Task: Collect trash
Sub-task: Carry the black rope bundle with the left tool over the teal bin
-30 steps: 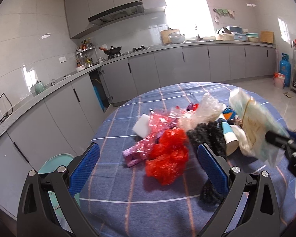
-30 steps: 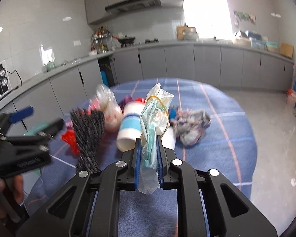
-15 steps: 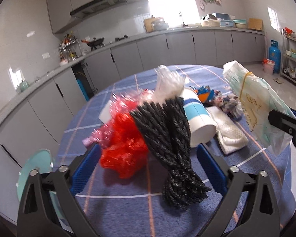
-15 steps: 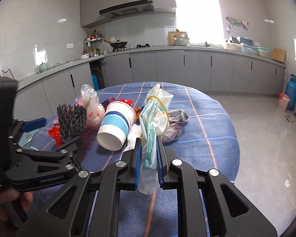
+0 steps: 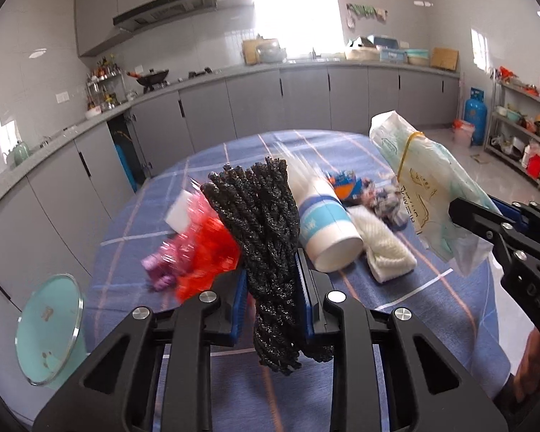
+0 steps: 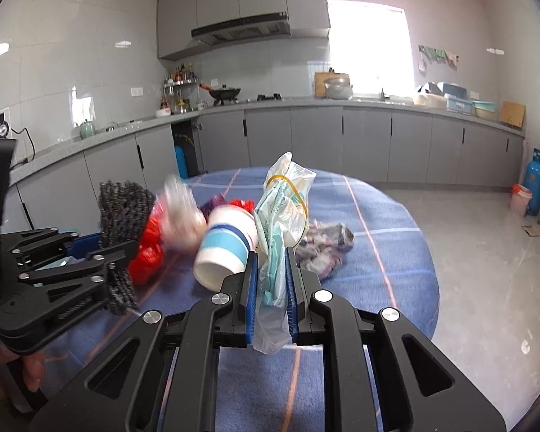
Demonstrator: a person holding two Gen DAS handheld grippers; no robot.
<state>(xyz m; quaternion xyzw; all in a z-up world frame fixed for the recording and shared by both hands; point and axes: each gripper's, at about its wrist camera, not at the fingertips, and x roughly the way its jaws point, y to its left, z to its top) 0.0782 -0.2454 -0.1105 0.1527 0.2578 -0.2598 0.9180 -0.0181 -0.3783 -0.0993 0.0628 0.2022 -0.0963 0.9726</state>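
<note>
- Left wrist: left claw pinches the black rope at frame centre, above the worktop; its dangling tail could snag the cup.
- Right wrist: right claw pinches the bag, centre; thin film might slip free.

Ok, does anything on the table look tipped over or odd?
Yes: the white and blue paper cup lies on its side on the blue tablecloth, its open mouth facing the cameras, among loose trash. No spill shows around it.
</note>
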